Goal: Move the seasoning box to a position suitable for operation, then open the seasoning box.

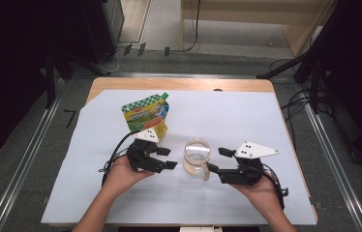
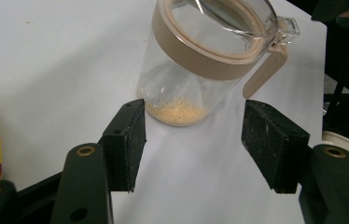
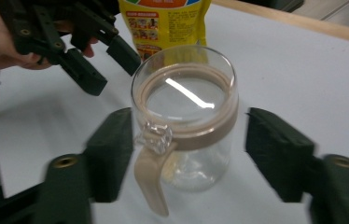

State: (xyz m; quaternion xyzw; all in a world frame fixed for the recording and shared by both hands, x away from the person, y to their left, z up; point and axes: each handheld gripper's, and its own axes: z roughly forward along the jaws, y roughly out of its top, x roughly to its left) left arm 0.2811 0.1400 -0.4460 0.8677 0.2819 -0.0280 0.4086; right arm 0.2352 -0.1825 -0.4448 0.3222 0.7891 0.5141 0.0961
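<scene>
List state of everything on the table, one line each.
Jar: upright on the white sheet, lid closed, a few pale grains at the bottom.
Pouch: standing upright behind the left tool, top looks sealed.
Left tool: open, nothing between its jaws, aimed at the jar.
Right tool: open, jaws either side of the jar, not touching.

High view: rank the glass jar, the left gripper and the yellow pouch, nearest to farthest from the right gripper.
From the right gripper:
1. Glass jar, just beyond its jaw tips, toward table centre.
2. Left gripper, past the jar on its far side.
3. Yellow pouch, standing behind the left gripper, toward the table's back edge.
</scene>
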